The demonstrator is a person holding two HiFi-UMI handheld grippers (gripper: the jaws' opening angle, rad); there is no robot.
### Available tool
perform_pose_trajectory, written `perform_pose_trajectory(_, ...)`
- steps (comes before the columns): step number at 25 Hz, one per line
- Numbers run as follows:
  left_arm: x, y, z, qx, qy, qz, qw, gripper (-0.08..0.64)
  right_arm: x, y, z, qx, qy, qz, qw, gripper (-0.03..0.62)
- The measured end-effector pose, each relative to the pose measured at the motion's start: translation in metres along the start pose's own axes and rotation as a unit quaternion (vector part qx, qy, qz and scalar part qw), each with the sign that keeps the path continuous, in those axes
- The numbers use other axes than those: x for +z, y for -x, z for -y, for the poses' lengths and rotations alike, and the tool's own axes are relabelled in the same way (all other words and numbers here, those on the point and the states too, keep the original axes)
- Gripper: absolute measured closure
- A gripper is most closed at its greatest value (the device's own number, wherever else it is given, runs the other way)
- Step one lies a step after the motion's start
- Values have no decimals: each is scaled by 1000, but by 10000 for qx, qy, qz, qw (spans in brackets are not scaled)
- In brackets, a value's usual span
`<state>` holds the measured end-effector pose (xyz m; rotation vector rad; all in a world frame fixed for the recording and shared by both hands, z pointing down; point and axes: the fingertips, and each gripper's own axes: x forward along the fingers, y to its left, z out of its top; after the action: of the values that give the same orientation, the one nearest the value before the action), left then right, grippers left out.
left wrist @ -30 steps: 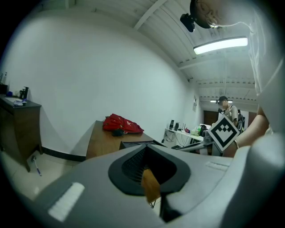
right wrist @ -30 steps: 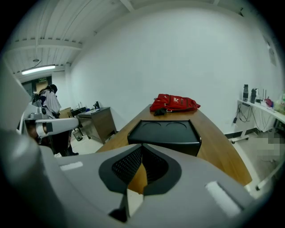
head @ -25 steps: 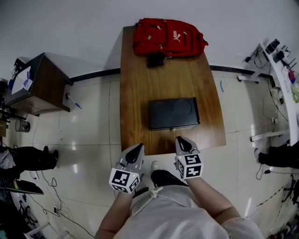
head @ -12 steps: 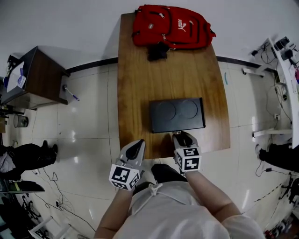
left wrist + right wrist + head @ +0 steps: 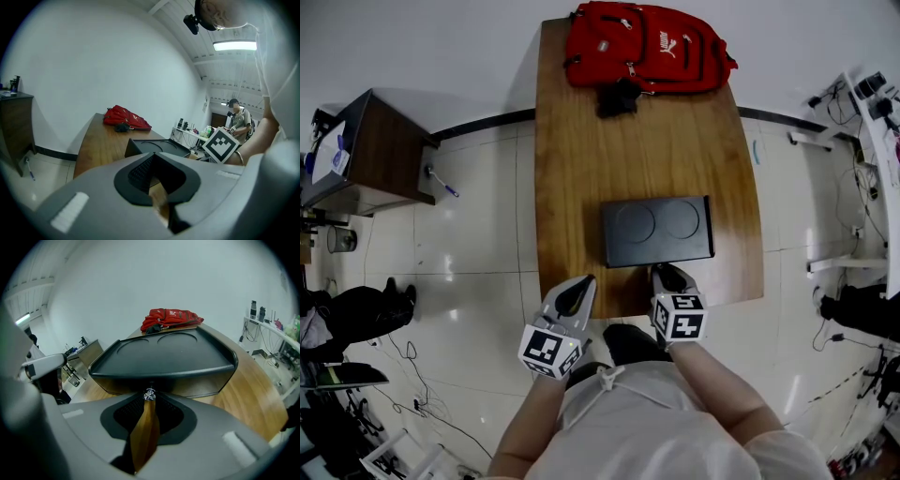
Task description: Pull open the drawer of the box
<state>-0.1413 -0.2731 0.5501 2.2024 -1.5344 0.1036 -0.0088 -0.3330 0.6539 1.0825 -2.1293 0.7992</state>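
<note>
A flat black box (image 5: 657, 231) lies on the wooden table (image 5: 581, 141) with its drawer front facing me. The drawer looks closed. A small shiny knob (image 5: 149, 394) sticks out of the front. My right gripper (image 5: 668, 274) is up against that front, and in the right gripper view the knob sits right between its (image 5: 149, 398) tips. Its jaws are closing around the knob, and a narrow gap still shows between them. My left gripper (image 5: 578, 292) hovers at the table's near edge, left of the box, shut and empty. The left gripper view shows the box (image 5: 159, 147) ahead to the right.
A red backpack (image 5: 647, 47) with a black pouch (image 5: 617, 98) lies at the table's far end. A dark wooden cabinet (image 5: 370, 155) stands on the floor to the left. Benches with gear line the right wall, and a person (image 5: 239, 117) stands far off.
My right gripper has moved forward from the table's near edge to the box front. The left gripper has barely shifted.
</note>
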Motion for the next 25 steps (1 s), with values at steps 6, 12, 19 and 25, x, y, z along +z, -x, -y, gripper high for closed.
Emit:
perform_pose_trajectory(6,-2,5,10,-17,17,21,10000,554,-1,1,0,42,-46,-67,10000,518)
perform_pose_trajectory(12,0,17,17,38,-28,114,9999,554,-15,12,-3,62,-113,-137,9998,518)
perform_pose_trajectory(19,-4,35,31,40,-78,118,9999,554,-36,29,-4,37,-88,-212,9997,518)
perform_pose_trajectory(25,-9,49,46,2,-154,132,9998,554,-61,44,-7,42,-201,-318,9993,517)
